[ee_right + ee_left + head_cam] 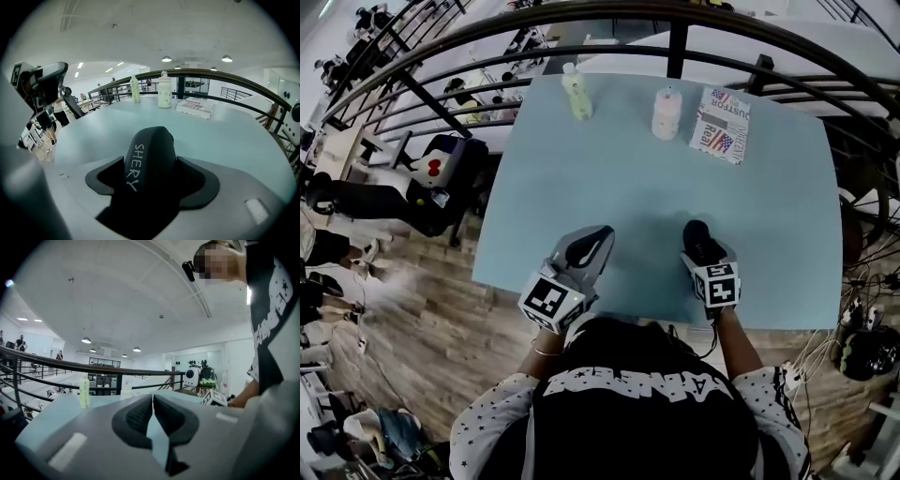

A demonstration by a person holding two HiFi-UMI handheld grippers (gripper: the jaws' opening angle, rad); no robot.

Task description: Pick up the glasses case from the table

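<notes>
Glasses case (151, 154), near end hidden, between right gripper (152, 176)

Pale blue table with four things on its top

The table (656, 187) is square and matte, its far edge close under a dark curved railing. Along that far edge stand a slim green bottle (577, 92) at the left and a stouter white bottle (666, 112) near the middle, both upright and well apart. A flat printed box (720, 124) lies just right of the white one. A black glasses case (698, 242) sits near the front edge, right of centre.
</notes>
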